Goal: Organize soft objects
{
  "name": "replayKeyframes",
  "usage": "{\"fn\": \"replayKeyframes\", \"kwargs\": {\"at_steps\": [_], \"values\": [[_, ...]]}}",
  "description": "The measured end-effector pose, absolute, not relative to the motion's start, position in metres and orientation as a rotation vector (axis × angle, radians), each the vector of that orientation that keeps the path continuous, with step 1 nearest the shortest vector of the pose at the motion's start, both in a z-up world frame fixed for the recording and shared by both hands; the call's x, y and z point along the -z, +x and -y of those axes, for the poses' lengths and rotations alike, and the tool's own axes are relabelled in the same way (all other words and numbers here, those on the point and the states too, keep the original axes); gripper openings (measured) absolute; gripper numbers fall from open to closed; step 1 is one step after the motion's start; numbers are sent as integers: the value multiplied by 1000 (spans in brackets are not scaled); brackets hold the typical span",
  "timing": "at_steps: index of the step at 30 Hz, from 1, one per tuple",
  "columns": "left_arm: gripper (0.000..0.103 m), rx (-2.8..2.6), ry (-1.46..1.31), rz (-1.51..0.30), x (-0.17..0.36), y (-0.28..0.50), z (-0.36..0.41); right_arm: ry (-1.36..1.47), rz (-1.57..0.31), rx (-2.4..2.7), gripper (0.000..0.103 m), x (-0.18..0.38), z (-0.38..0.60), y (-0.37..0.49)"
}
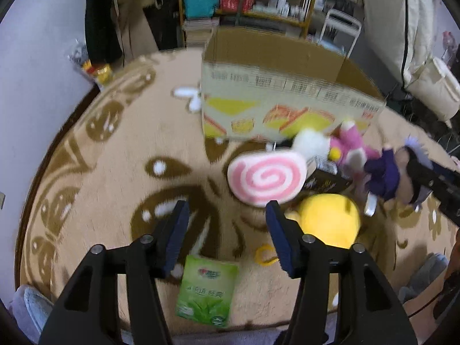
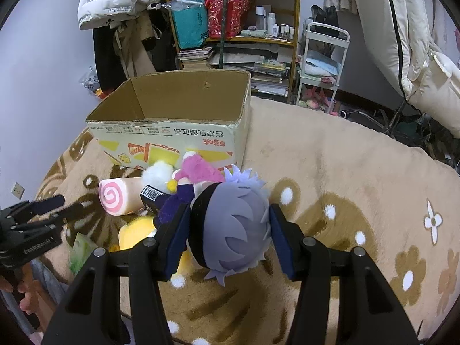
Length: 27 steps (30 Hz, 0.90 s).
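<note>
A grey-haired plush doll [image 2: 233,230] in purple clothes lies on the beige rug. My right gripper [image 2: 227,238] has its blue pads on both sides of the doll's head, touching it. The doll also shows in the left wrist view [image 1: 396,172]. Beside it lie a pink swirl roll plush [image 1: 267,178], a yellow plush [image 1: 330,218] and a pink and white plush [image 1: 345,146]. My left gripper [image 1: 227,235] is open and empty above the rug, just in front of the swirl roll. An open cardboard box [image 2: 172,126] stands behind the toys.
A green tea packet [image 1: 207,290] and a yellow ring [image 1: 264,256] lie on the rug near my left gripper. A dark small box [image 2: 152,198] sits among the plush toys. Shelves [image 2: 235,28], a white cart [image 2: 322,66] and hanging clothes stand behind the box.
</note>
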<state>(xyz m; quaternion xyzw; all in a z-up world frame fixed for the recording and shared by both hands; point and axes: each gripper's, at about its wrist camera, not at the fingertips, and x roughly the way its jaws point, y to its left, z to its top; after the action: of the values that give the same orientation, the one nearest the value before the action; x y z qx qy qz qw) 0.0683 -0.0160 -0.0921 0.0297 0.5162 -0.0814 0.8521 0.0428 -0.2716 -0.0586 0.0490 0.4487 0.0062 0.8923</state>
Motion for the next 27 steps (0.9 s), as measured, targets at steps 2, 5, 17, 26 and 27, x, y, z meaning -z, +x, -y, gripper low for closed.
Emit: {"fn": "replayKeyframes", "kwargs": {"at_steps": [2, 5, 17, 26, 27], "values": [[61, 158, 78, -1145, 102, 69, 17, 101, -933, -17, 58, 59, 272, 43], [71, 141, 91, -1232, 115, 68, 15, 103, -936, -24, 58, 60, 273, 44], [86, 105, 146, -1502, 166, 70, 15, 112, -949, -35, 58, 63, 273, 44], [60, 129, 149, -1413, 149, 57, 23, 114, -910, -10, 58, 59, 275, 43], [60, 140, 145, -1367, 140, 54, 24, 120, -899, -5, 58, 58, 276, 42]]}}
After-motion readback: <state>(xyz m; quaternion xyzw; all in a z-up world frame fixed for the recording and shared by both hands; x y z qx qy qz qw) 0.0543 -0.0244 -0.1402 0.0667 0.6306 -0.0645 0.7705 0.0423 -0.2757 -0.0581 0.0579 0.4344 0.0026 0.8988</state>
